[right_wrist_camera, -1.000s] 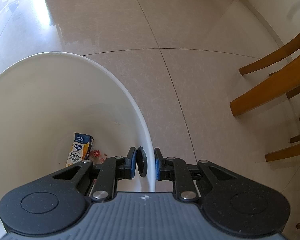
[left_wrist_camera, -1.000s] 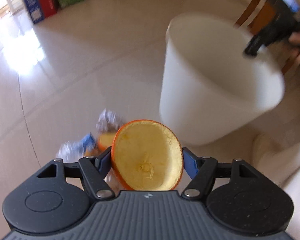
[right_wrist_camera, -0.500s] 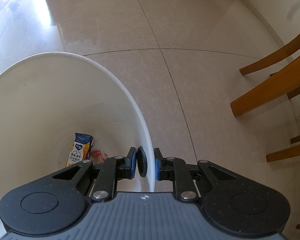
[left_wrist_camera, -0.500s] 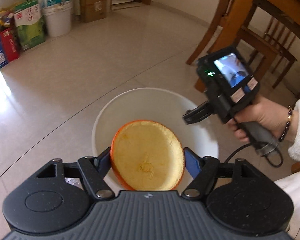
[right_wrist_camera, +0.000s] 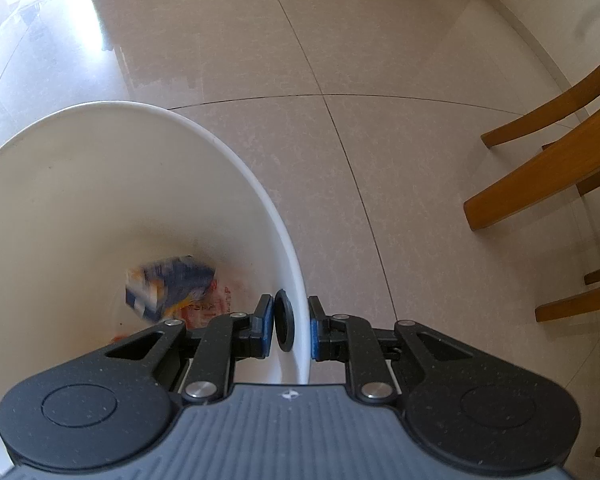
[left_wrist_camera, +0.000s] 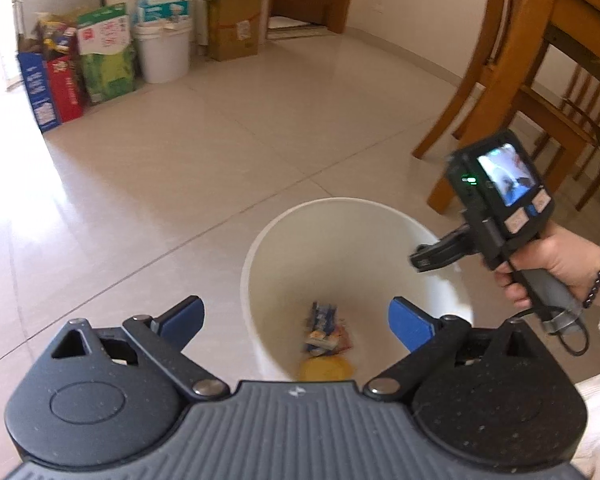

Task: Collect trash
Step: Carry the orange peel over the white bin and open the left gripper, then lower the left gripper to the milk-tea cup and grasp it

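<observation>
Trash lies at the bottom of a white bucket (left_wrist_camera: pixel 356 248) that stands on a pale tiled floor (left_wrist_camera: pixel 220 152). From the left wrist view, a blue and white carton (left_wrist_camera: pixel 320 326) rests in there with a bit of red wrapper beside it, and an orange peel (left_wrist_camera: pixel 326 368) shows as a yellow round just nearer the camera, partly hidden by the gripper body. The left gripper (left_wrist_camera: pixel 296 320) hangs over the bucket mouth with its jaws opening, the blue pads spread wide to either side and nothing between them.

The right gripper (right_wrist_camera: pixel 290 328) is pinched on the bucket's rim, one pad inside the wall and one outside, with a small black round piece pressed between the inner pad and the wall. In the right wrist view the bucket (right_wrist_camera: pixel 236 168) fills the lower left, and the carton (right_wrist_camera: pixel 168 286) inside it looks blurred, lying over the red wrapper (right_wrist_camera: pixel 208 306).

In the left wrist view, a hand (left_wrist_camera: pixel 556 264) with a bead bracelet at the wrist grips the handle of the right gripper, whose small screen faces the camera. Wooden chairs (left_wrist_camera: pixel 532 92) stand behind it on the right. Against the far wall sit cardboard boxes (left_wrist_camera: pixel 232 20), a white pail (left_wrist_camera: pixel 162 52) and coloured cartons (left_wrist_camera: pixel 56 88).
</observation>
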A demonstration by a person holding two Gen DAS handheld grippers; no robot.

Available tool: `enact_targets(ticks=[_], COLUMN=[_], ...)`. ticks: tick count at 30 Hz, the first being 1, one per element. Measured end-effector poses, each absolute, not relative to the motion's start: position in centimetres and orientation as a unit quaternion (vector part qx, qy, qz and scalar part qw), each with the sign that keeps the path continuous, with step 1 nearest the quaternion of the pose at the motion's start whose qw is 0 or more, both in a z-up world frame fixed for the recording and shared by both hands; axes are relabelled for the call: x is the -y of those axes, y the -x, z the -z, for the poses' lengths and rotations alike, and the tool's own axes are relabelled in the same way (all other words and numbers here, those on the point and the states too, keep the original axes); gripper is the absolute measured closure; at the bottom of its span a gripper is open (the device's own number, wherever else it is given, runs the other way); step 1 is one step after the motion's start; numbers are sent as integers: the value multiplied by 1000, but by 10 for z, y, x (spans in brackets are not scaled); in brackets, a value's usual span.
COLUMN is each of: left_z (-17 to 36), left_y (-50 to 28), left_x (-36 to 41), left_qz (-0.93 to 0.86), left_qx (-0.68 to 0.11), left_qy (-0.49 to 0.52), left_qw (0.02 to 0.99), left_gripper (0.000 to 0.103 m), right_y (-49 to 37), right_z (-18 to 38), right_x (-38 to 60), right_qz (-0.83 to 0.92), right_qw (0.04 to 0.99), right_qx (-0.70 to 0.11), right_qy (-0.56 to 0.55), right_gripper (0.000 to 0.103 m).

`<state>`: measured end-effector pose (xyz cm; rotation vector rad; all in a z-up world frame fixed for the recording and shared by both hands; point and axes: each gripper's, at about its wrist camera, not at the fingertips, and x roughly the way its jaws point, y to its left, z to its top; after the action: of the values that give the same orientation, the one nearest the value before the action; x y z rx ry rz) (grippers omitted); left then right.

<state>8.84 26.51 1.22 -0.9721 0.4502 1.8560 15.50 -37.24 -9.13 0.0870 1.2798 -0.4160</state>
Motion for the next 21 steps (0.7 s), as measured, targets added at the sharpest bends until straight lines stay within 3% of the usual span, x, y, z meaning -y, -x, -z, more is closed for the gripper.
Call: enact_targets(ticks=[9, 21], left_z=[12, 108], left_y=[-68, -56], left_x=[-192, -77], left_qz=[-807, -832], left_qx=[-157, -48], left_qy=[422, 527], left_qw=[382, 166], left_gripper=[4, 4], right_y=[-155, -155], right_z=[91, 91], right_x=[370, 369], right_qz=[195, 196], right_qw=[781, 781], right_qx=[-593, -592], right_qy=[-40, -36], right_gripper=[83, 82])
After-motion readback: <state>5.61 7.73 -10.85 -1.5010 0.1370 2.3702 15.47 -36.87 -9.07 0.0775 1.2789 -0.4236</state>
